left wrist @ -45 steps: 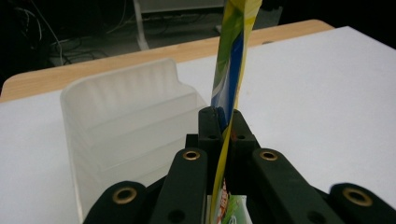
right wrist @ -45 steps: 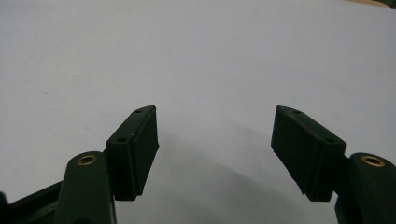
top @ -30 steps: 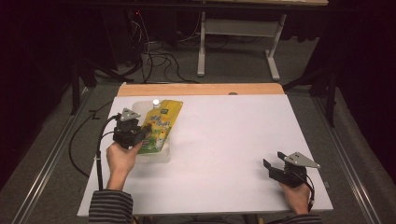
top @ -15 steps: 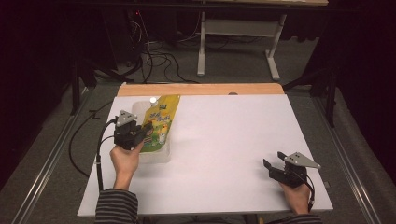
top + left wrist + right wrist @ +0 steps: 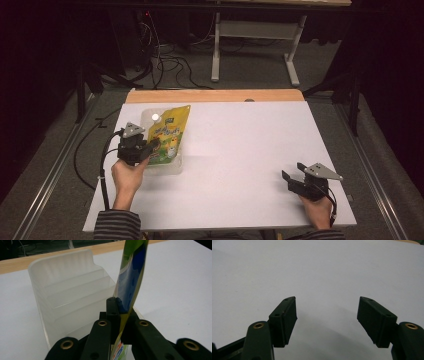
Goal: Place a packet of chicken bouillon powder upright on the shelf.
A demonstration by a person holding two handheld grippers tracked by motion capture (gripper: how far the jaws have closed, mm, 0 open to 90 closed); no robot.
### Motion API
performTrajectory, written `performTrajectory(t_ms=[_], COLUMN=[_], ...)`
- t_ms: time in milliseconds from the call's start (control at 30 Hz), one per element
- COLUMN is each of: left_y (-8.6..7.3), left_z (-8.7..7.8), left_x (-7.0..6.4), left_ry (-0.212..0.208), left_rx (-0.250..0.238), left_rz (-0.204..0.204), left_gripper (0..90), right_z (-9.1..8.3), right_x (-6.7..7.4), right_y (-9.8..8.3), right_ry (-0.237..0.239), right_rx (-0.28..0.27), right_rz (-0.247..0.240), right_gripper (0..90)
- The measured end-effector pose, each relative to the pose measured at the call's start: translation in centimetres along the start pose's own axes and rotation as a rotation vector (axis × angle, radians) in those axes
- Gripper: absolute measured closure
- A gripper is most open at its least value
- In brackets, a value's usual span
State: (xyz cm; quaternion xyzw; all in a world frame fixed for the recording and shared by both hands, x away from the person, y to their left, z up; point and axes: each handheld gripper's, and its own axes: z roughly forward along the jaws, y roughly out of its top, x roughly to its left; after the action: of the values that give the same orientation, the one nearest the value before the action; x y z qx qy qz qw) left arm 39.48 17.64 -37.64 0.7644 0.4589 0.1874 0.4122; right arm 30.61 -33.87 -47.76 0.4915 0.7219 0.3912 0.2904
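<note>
A yellow-green pouch [image 5: 171, 131] lies tilted over a clear plastic container [image 5: 165, 170] at the table's left. My left gripper [image 5: 152, 146] is shut on the pouch's lower edge. In the left gripper view the pouch [image 5: 131, 277] stands on edge between the black jaws of the left gripper [image 5: 119, 303], with the ribbed container [image 5: 72, 290] behind it. The jaws have just eased a touch wider, and the pouch is still pinched between them. My right gripper [image 5: 291, 178] rests near the front right corner, open, and in its own view the right gripper [image 5: 327, 315] has nothing between its jaws.
The white table top [image 5: 240, 150] has a wooden strip [image 5: 215, 95] along its far edge. A black cable [image 5: 102, 170] trails off the left side from the left gripper. Table legs and cables stand on the floor beyond.
The left hand has shifted slightly toward the near edge with the pouch still gripped. The right hand has not moved.
</note>
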Motion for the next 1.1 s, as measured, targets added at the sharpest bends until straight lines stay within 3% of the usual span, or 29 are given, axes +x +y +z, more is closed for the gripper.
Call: performTrajectory(t_ms=[167, 367, 600, 1100], left_y=[-0.1, -0.9, -1.8, -3.2], left_z=[0.0, 0.3, 0.8, -0.1], left_x=[-0.3, -0.6, -0.6, 0.1], left_ry=[0.009, 0.062, 0.056, 0.029], left_rx=[-0.003, -0.076, -0.129, -0.109], left_rz=[0.024, 0.035, 0.039, 0.007], left_gripper=[89.6, 90.0, 89.9, 87.8], right_z=[0.0, 0.0, 0.0, 0.0], right_x=[0.0, 0.0, 0.0, 0.0], right_y=[0.0, 0.0, 0.0, 0.0], right_ry=[-0.001, -0.001, -0.001, 0.001], right_rx=[0.0, -0.002, -0.001, 0.001], right_rz=[0.0, -0.003, -0.002, 0.0], right_gripper=[32.5, 32.5, 32.5, 32.5])
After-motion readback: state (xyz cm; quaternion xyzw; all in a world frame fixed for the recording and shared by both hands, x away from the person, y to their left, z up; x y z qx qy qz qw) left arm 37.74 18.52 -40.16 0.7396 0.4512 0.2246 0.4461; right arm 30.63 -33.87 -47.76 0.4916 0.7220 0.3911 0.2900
